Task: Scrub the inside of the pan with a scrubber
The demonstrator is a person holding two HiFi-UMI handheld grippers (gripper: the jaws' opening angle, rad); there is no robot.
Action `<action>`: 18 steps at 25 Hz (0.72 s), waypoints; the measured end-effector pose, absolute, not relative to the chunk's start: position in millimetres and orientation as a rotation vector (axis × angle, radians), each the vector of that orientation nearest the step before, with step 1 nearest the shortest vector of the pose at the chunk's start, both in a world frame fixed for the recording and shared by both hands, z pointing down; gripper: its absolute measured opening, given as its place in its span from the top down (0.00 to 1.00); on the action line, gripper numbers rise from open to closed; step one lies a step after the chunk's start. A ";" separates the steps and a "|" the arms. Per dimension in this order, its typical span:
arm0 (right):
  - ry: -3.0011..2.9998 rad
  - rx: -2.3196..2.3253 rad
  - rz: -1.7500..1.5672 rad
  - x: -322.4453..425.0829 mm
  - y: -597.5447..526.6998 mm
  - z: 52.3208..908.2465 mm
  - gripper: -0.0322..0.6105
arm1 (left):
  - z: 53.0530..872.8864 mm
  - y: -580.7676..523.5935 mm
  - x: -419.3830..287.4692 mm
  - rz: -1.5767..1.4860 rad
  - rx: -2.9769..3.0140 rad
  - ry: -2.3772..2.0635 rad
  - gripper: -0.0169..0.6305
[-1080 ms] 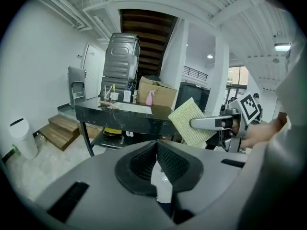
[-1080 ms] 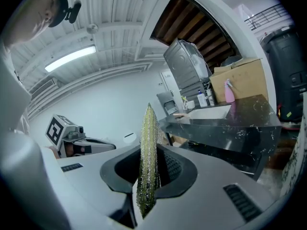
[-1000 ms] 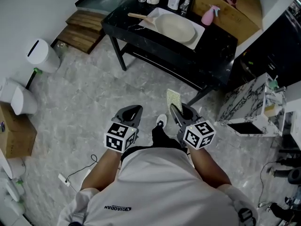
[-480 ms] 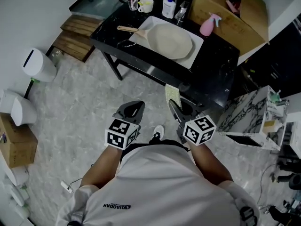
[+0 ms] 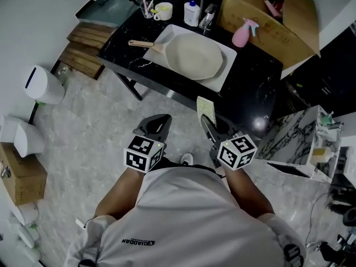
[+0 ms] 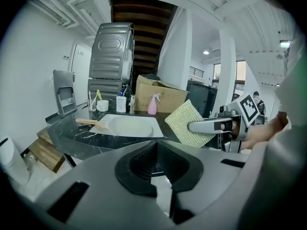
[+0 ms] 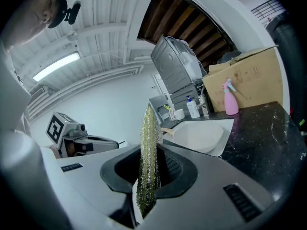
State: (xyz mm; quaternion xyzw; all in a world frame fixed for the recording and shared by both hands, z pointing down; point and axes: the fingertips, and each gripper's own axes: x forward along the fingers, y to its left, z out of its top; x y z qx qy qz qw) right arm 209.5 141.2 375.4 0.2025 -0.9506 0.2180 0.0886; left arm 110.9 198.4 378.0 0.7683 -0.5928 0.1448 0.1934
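The scrubber [image 7: 147, 162], a thin yellow-green pad, stands on edge between the jaws of the right gripper [image 5: 207, 122], which are pressed shut on its lower part; most of the pad sticks up free above them. Beside it the left gripper [image 5: 159, 122] is fully shut with nothing in it. Both are held in front of the person's chest, near the front edge of the black tabletop [image 5: 253, 88] and apart from everything that stands on it.

Further out, the pan [image 5: 192, 56] lies open side up on a white tray [image 5: 225, 78] in the middle of the tabletop, its wooden handle [image 5: 139, 43] pointing to the left in the head view. Nothing touches it. Behind it stand a cup of toothbrushes [image 5: 146, 7], a mug [image 5: 163, 10] and a white bottle [image 5: 192, 13]; a pink spray bottle [image 5: 242, 35] and a cardboard box [image 5: 278, 15] are further right.

Scrubbing has not begun, and the risks look plain enough:
- The pad is held by a narrow strip, so hard pressure could fold it over or drag it out of the jaws.
- The pan rests loose; unless the left gripper opens and steadies the handle, strokes could spin or slide it on the tray.
- A wide reach for the handle could knock the cup or mug close behind it.
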 end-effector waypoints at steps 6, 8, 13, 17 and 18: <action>-2.825 0.612 0.666 198.8 114.8 382.7 0.82 | 381.2 169.6 93.3 0.420 2.147 -1.669 0.95; -2.827 0.607 0.660 191.0 105.7 383.7 0.82 | 380.8 157.9 86.8 0.417 2.154 -1.670 0.95; -2.832 0.627 0.643 169.3 75.2 381.3 0.82 | 376.8 123.1 68.3 0.406 2.199 -1.650 0.95; -2.816 0.681 0.636 149.4 44.6 385.5 0.82 | 381.9 87.2 41.7 0.422 2.231 -1.614 0.95; -2.807 0.698 0.638 143.3 35.9 387.6 0.82 | 383.3 76.8 33.7 0.428 2.240 -1.603 0.95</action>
